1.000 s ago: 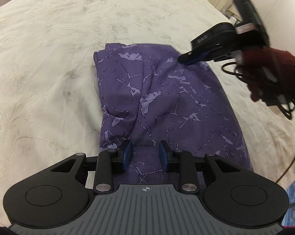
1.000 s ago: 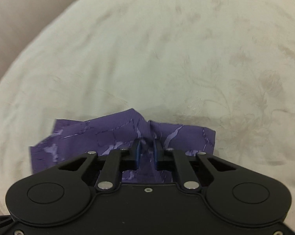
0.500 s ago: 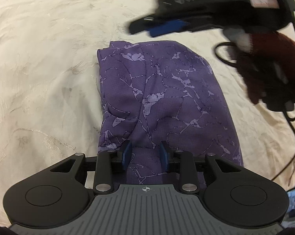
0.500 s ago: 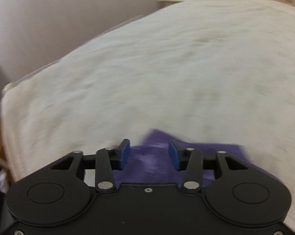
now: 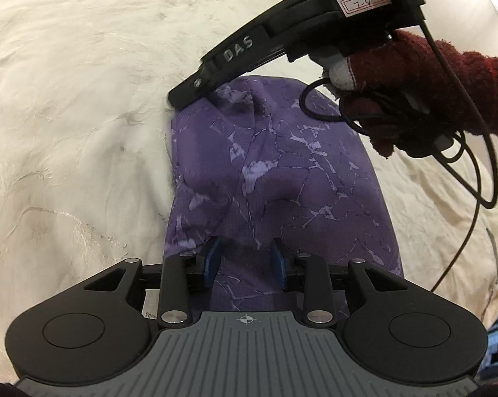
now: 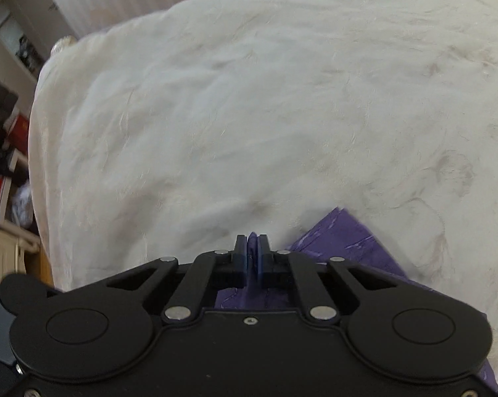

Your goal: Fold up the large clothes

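Purple garment [image 5: 282,178] lies folded on the bed [image 5: 67,99], long axis running away from your left gripper [image 5: 245,261], jaws apart over its near end; right gripper [image 6: 253,251] pinched together at the far corner, grip unclear.

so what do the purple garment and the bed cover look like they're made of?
Purple garment: thin woven fabric, matte, possibly a light synthetic; a faint grid shows in the weave, with a printed pale marbled pattern, and it drapes in soft creases.

Bed cover: cream cloth with a slight sheen, seemingly embroidered; raised thread swirls and fine wrinkles show. Exact fibre isn't discernible for either.
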